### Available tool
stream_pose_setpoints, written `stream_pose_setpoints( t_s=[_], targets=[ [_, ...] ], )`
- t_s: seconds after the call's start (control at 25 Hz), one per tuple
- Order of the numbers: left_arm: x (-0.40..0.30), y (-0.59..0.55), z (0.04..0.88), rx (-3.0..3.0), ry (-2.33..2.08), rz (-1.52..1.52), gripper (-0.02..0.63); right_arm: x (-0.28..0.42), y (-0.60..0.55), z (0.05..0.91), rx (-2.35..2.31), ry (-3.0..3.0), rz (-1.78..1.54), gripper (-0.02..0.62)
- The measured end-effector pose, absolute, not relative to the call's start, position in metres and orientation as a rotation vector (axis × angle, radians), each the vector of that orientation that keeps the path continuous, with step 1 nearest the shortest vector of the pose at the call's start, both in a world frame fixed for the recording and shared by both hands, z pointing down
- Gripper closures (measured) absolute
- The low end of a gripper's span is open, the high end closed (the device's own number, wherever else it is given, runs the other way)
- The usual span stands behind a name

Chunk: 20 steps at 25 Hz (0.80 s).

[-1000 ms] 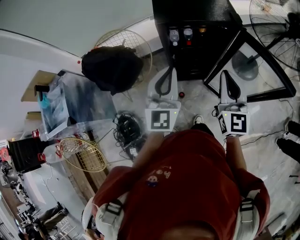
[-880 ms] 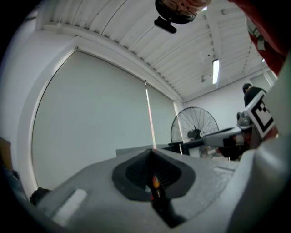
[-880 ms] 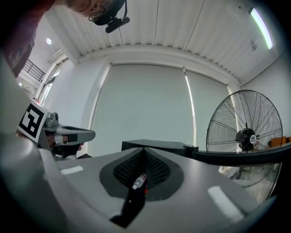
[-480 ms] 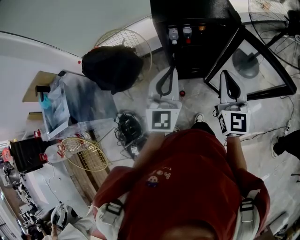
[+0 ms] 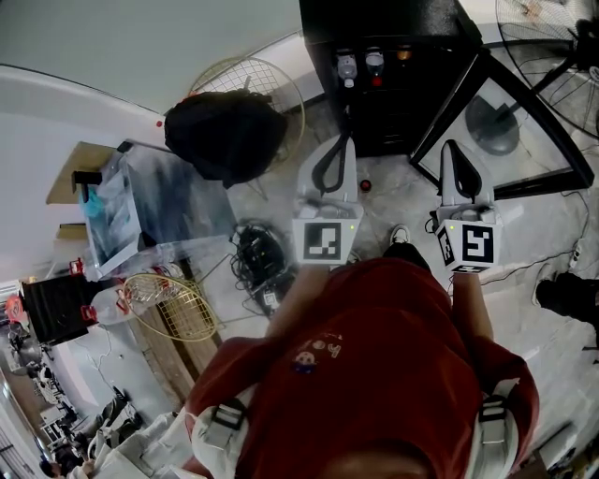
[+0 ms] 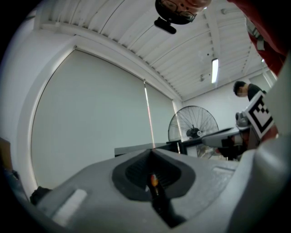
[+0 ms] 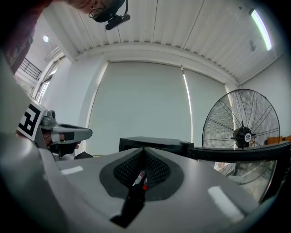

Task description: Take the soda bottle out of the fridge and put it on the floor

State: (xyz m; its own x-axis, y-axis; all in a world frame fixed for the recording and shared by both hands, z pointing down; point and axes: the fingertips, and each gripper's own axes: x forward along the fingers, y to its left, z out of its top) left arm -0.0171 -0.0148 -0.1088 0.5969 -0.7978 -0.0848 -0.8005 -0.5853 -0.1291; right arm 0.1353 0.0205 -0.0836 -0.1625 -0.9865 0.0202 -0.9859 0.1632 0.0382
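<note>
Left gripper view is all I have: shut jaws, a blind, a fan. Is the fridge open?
Observer: Yes. In the head view the fridge has its door swung wide open.
Operator: Anything inside?
Observer: Three bottles stand in a row just inside the opening.
Operator: State of the right gripper?
Observer: The right gripper has its jaws together, with nothing between them.

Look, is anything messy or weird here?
Yes. One fan grille lies loose at the left, off any fan. A second grille sits under a black bag, and cables lie tangled between them.
</note>
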Motion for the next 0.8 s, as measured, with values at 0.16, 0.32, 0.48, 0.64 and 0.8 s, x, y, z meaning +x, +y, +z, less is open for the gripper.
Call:
stream_pose_setpoints(
  t_s=[0.16,0.32,0.48,0.64,0.8],
  targets=[
    [-0.0168,-0.0164,-0.1076,-2.68,1.357,0.035,0.606,0.1349,0.0175,-0.0822,1.993,-2.37,-0.05,0.595],
    [-0.0181,-0.0175,-0.1108,-2.69,1.364,0.048,0.606,0.1346,0.0162,-0.0835,2.0,-2.362,-0.033,0.595],
    [-0.0186,-0.0183,-0.1095,-2.686,1.355,0.03,0.606,0.1347,0.0153,-0.0832,1.992,-2.364,-0.043,0.595],
    [-0.0181,-0.0199,-0.1093,-2.683,1.353,0.036,0.606,0.1358,0.0142,-0.0813,1.99,-2.364,-0.04,0.595],
    [-0.0181,-0.0202,-0.1101,-2.677,1.347,0.033,0.606,0.1357,0.0144,-0.0806,1.997,-2.356,-0.01,0.595]
  ],
)
